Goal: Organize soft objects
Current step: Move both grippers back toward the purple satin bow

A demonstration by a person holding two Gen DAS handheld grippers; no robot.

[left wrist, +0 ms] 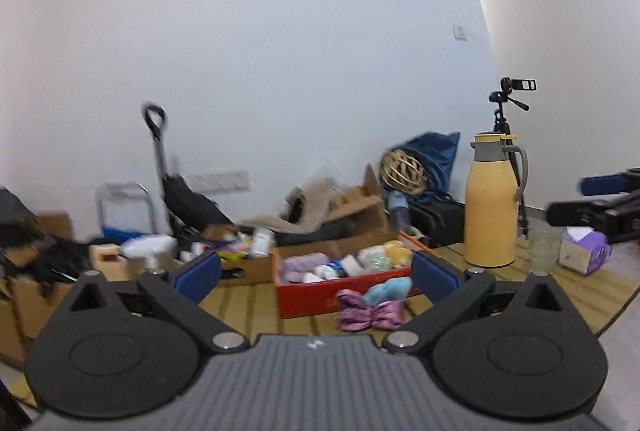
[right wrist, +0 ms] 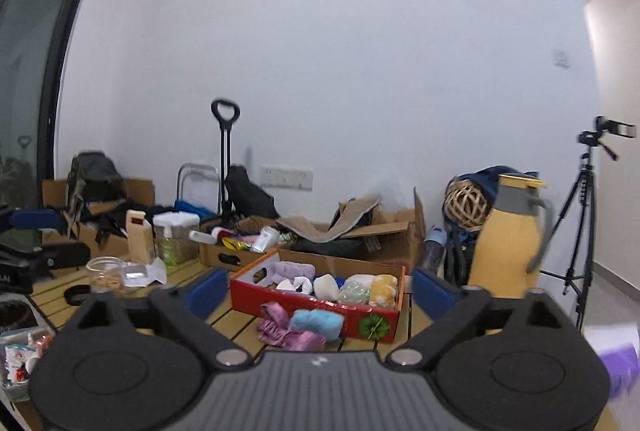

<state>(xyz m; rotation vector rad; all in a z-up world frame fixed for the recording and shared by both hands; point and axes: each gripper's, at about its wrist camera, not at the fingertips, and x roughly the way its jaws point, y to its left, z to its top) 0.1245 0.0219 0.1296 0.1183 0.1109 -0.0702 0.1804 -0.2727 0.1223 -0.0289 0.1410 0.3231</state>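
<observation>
A red cardboard box (left wrist: 320, 295) (right wrist: 360, 315) sits on the slatted wooden table and holds several soft items in lilac, white, green and yellow. In front of it lie a purple satin bow (left wrist: 370, 313) (right wrist: 288, 331) and a light blue fluffy piece (left wrist: 390, 289) (right wrist: 318, 323). My left gripper (left wrist: 316, 271) is open and empty, held back from the box. My right gripper (right wrist: 320, 289) is open and empty, also short of the box. The right gripper shows at the right edge of the left wrist view (left wrist: 600, 203).
A yellow thermos jug (left wrist: 494, 203) (right wrist: 512, 239) stands right of the box, with a glass (left wrist: 542, 251) and a purple tissue pack (left wrist: 584, 249) beside it. A brown box of bottles (right wrist: 240, 247), a jar (right wrist: 106, 271) and clutter lie left. A tripod (right wrist: 584, 215) stands at right.
</observation>
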